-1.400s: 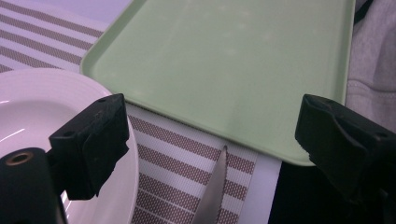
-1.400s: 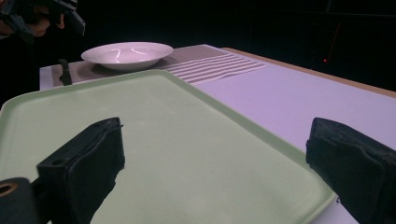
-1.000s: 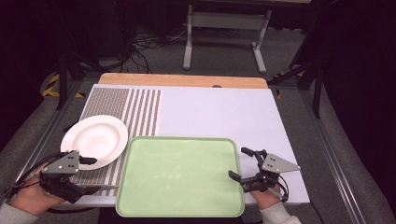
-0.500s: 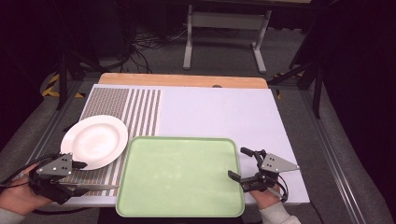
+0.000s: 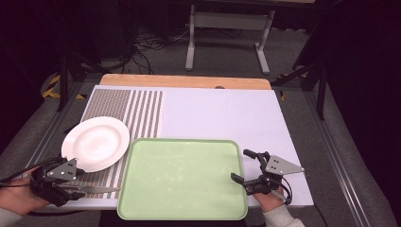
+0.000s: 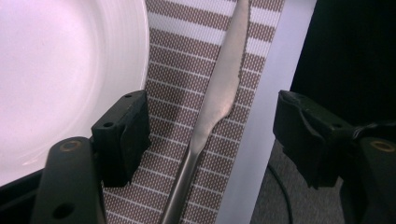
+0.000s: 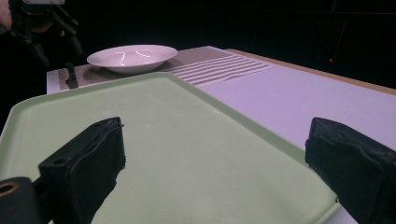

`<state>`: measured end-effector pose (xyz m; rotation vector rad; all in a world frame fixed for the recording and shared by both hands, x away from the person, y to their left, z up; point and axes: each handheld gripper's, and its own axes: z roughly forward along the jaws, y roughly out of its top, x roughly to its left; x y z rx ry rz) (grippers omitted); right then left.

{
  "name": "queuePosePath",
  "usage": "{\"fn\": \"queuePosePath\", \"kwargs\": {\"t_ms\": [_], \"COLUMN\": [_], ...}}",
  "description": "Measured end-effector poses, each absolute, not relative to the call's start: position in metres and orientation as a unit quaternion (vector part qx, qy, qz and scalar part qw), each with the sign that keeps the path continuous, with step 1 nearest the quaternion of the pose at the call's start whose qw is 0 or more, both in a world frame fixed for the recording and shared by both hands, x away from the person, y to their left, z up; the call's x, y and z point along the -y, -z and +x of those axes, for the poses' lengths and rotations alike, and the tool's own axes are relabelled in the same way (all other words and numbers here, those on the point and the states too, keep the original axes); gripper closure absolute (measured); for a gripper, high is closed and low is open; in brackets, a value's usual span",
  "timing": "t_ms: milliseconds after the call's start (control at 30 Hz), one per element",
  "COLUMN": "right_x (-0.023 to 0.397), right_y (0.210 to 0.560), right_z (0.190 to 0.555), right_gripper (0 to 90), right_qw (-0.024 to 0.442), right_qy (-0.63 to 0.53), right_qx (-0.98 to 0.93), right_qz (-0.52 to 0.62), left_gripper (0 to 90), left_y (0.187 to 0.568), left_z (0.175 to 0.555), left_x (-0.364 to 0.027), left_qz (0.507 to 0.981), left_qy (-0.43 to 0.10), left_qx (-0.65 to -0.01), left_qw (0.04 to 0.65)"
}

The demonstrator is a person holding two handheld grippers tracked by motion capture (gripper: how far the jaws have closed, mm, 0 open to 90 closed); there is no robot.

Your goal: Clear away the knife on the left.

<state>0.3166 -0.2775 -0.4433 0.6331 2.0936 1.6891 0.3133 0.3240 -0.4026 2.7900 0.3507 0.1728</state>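
We find no readable text, label, brand, number or sign anywhere in these views. The only markings we see are the brown and white stripes of the placemat at the left of the table, and they carry no lettering.

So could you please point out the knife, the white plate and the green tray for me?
knife [image 6: 219, 93], left gripper view, blade.
white plate [image 5: 96, 143], high view, centre.
green tray [image 5: 182, 177], high view, bare floor.
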Motion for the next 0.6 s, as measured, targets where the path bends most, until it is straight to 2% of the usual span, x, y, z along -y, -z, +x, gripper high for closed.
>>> {"fn": "queuePosePath", "kwargs": {"t_ms": [600], "right_x": [0.278], "right_y": [0.443], "right_z": [0.317], "right_gripper": [5.6], "right_qw": [0.184], "right_qy": [-0.604], "right_qx": [-0.743], "right_qz": [0.222], "left_gripper": [47.7], "left_y": [0.413], "left_z": [0.328], "left_x": [-0.323], "left_qz": [0.994], "left_qy": [-0.034], "left_qx": [-0.088], "left_qw": [0.063]}}
